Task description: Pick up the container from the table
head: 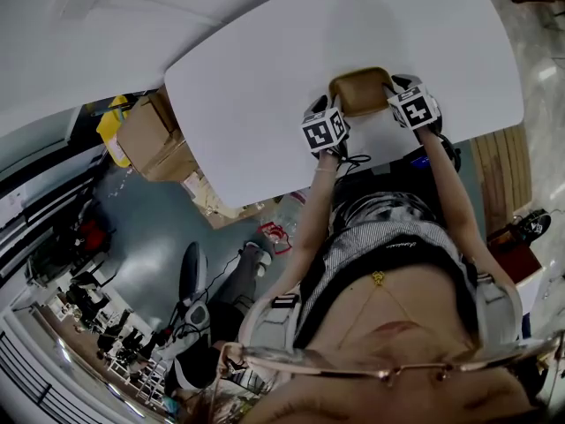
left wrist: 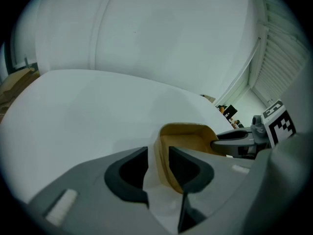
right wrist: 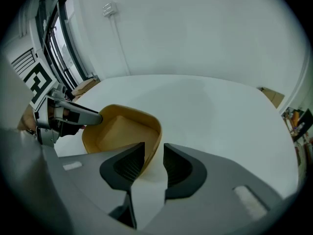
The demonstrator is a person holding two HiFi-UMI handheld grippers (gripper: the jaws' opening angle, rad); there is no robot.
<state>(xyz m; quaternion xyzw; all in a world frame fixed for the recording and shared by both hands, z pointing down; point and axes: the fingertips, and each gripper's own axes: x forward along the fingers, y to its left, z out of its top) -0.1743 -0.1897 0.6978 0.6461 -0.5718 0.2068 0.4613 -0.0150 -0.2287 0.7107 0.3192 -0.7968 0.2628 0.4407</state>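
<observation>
A tan, shallow container point(head: 360, 91) with rounded corners sits at the near edge of the white table point(head: 265, 87). My left gripper point(left wrist: 158, 168) is shut on the container's point(left wrist: 188, 143) left wall, one jaw inside and one outside. My right gripper point(right wrist: 154, 163) is shut the same way on the opposite wall of the container point(right wrist: 122, 133). In the head view the left gripper point(head: 328, 124) and right gripper point(head: 408, 102) flank the container, their marker cubes hiding the jaws. I cannot tell whether the container is touching the table.
Cardboard boxes point(head: 154, 140) and a yellow object point(head: 110, 126) stand on the floor off the table's left end. A white wall point(left wrist: 161, 28) rises behind the table. The person's body is close to the near table edge point(head: 371, 162).
</observation>
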